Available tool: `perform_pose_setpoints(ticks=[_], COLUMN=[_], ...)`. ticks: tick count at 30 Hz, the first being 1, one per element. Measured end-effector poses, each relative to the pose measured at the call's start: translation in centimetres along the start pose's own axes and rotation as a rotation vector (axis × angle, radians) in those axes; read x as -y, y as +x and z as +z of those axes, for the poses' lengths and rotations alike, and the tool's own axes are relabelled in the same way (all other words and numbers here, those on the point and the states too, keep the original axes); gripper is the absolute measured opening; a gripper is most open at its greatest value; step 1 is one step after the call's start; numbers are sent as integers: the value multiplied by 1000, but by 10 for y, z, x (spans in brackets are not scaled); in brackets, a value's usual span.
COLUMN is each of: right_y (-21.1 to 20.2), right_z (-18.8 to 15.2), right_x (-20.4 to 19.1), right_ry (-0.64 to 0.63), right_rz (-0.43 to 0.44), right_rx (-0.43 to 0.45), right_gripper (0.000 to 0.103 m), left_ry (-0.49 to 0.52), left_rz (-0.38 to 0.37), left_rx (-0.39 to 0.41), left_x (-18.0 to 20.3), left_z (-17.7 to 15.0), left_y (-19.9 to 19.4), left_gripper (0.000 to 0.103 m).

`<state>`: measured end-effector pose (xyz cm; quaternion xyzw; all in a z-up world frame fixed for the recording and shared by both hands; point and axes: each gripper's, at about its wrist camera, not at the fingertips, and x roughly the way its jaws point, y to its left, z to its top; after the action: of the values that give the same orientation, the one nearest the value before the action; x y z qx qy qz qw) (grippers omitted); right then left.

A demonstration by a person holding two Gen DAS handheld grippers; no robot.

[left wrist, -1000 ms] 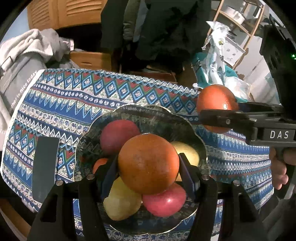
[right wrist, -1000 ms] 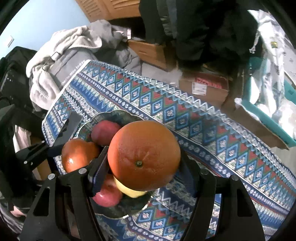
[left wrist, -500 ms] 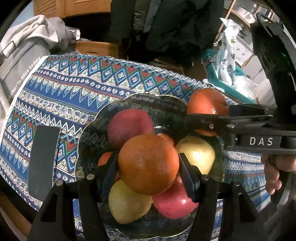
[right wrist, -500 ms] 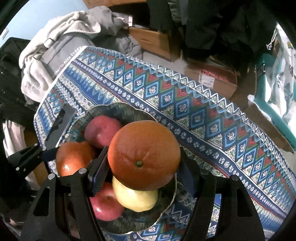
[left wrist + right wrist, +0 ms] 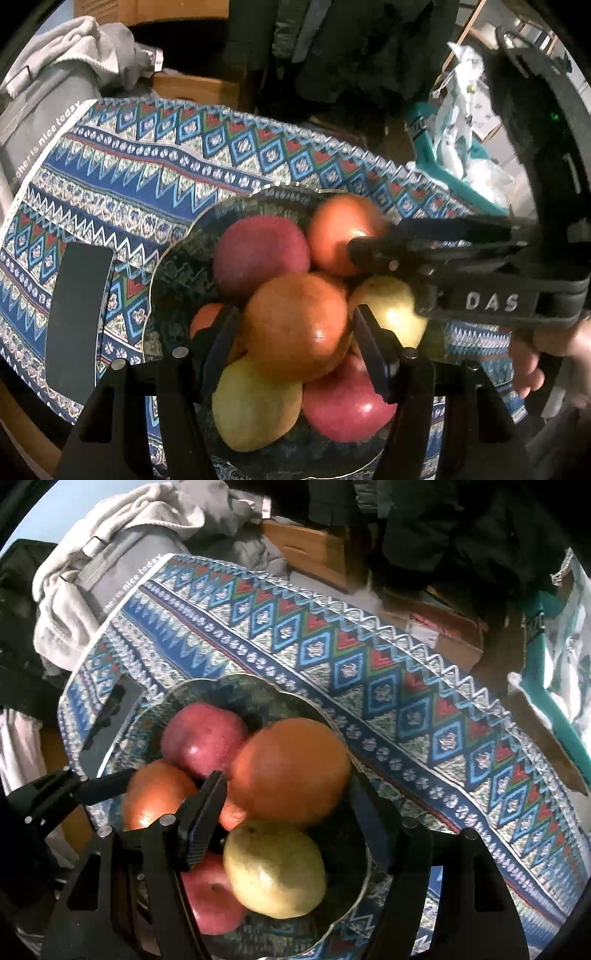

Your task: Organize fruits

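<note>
Oranges over the fruit bowl, one in each pair of tongs

The left gripper (image 5: pixel 295 314) is clamped on the first orange (image 5: pixel 295 325), both pads against its sides, and holds it above the heap, probably waiting for a free spot. The right gripper (image 5: pixel 286 779) has the second orange (image 5: pixel 291 768) out at its fingertips, low at the far side of the heap; a thin dark gap seems to show beside one pad, so I cannot tell whether it is gripping or letting go. Under both lies the dark patterned bowl (image 5: pixel 177 266), already holding a red apple (image 5: pixel 258 251), a yellow pear (image 5: pixel 255 410) and more fruit, so each orange likely has to settle into a hollow or it may roll. The bowl stands on a patterned cloth (image 5: pixel 147 177), with a dark flat slab (image 5: pixel 79 317) just beside it.
</note>
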<state>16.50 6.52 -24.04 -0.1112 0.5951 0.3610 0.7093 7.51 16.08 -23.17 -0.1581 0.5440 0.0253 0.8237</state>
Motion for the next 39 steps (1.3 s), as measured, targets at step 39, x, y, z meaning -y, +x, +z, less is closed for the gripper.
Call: perform_pose_setpoints(ticks=[39], right_y=[-170], right_z=[-56], right_x=[-38], right_ry=[-20], right_rz=[-195], right_rx=[312], right_gripper=[76], left_ry=[190], left_rz=[187], left_rx=[212], left_x=[51], left_z=[-28], left_y=[-125], left_gripper=[81])
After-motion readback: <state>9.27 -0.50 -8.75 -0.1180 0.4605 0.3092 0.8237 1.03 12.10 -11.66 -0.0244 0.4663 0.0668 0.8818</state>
